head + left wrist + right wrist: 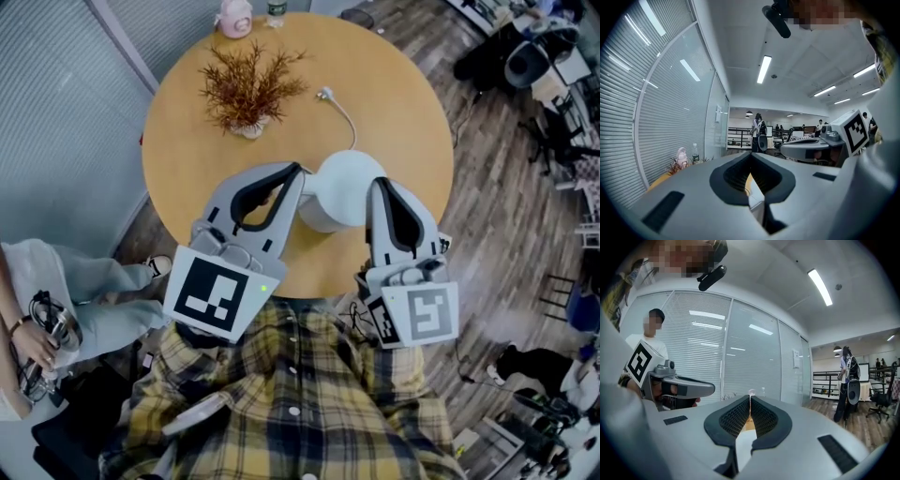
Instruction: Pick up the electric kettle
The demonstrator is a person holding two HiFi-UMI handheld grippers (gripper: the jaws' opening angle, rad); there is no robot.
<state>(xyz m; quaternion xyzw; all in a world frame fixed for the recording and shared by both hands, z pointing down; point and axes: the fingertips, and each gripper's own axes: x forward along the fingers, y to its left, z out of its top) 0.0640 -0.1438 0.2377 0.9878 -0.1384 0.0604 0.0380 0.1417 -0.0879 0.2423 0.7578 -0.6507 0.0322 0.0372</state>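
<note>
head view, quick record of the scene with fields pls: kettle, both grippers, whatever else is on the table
table: round, wooden
kettle: white, over the near half of the table, between the two grippers
cord: runs from the kettle toward the far side, plug lying loose
left gripper: jaws together, at the kettle's left side
right gripper: jaws together, at the kettle's right side
contact with kettle: cannot tell
other items: dried plant, pink bottle at the far edge

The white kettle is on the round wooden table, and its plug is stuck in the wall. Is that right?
Not quite. The white kettle is on the round wooden table, but its plug is not in the wall. It lies loose on the tabletop at the end of its cord, near the dried plant. The head view shows this.
</note>
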